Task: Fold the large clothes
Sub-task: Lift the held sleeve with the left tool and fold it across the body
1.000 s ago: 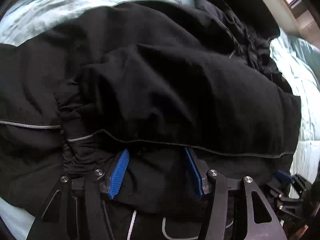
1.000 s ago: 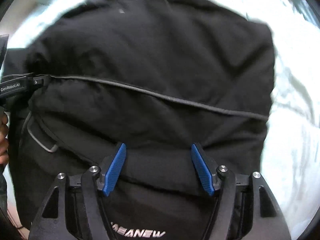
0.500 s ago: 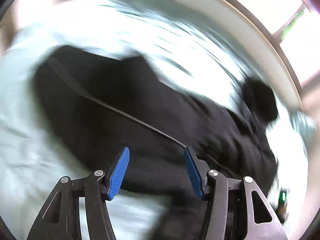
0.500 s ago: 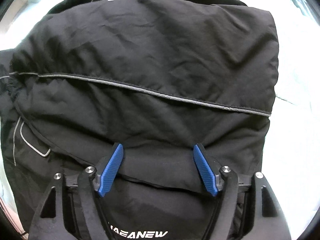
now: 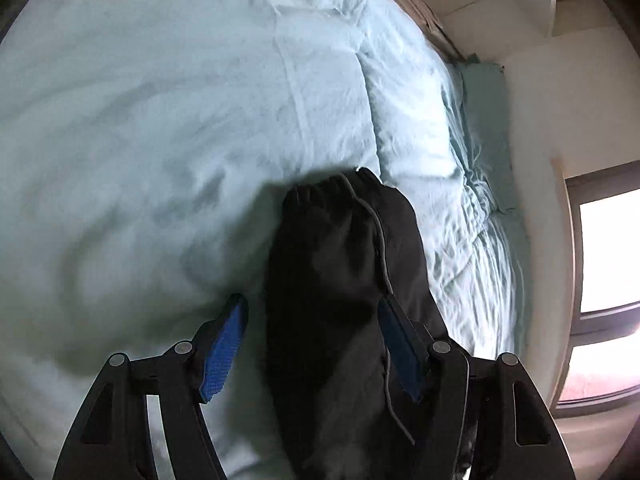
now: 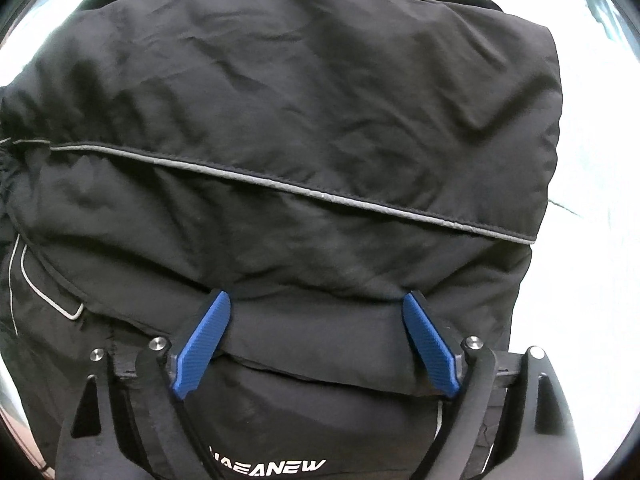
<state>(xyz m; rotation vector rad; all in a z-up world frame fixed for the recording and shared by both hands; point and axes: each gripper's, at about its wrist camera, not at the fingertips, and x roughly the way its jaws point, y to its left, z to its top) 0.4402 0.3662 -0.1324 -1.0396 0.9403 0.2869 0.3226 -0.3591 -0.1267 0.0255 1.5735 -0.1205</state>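
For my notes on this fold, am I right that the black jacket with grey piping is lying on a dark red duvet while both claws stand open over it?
Not quite: the duvet is pale blue-green, not dark red, as the left wrist view shows. The rest holds: the black jacket has grey piping, and the left claw and right claw both stand open over it.

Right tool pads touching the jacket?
Touching. Right wrist view: the right tool is open, and the black jacket fold lies against both blue pads.
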